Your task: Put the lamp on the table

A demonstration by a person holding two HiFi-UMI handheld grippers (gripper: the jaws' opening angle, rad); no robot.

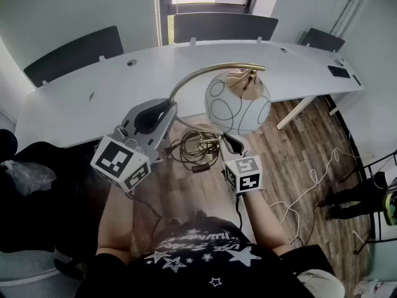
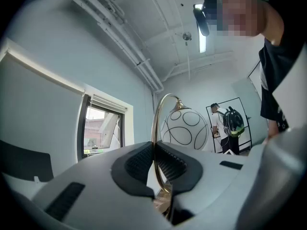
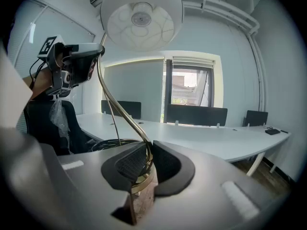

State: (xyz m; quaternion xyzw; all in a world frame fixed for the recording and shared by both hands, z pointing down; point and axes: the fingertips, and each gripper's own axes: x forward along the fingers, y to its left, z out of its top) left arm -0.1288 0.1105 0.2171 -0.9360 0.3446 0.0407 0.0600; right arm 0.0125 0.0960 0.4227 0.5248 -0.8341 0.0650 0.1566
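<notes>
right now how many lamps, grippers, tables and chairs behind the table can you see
lamp: 1
grippers: 2 (left gripper, right gripper, both shut on the lamp's brass stem)
table: 1
chairs behind the table: 3 ()
total: 7

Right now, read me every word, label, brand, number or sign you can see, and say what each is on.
No text reads clearly.
On the person's dark shirt: white lettering above stars, too blurred to read.
On the left claw and right claw: black-and-white square markers, no words.
On the lamp: only drawn rings on its globe, no label.
</notes>
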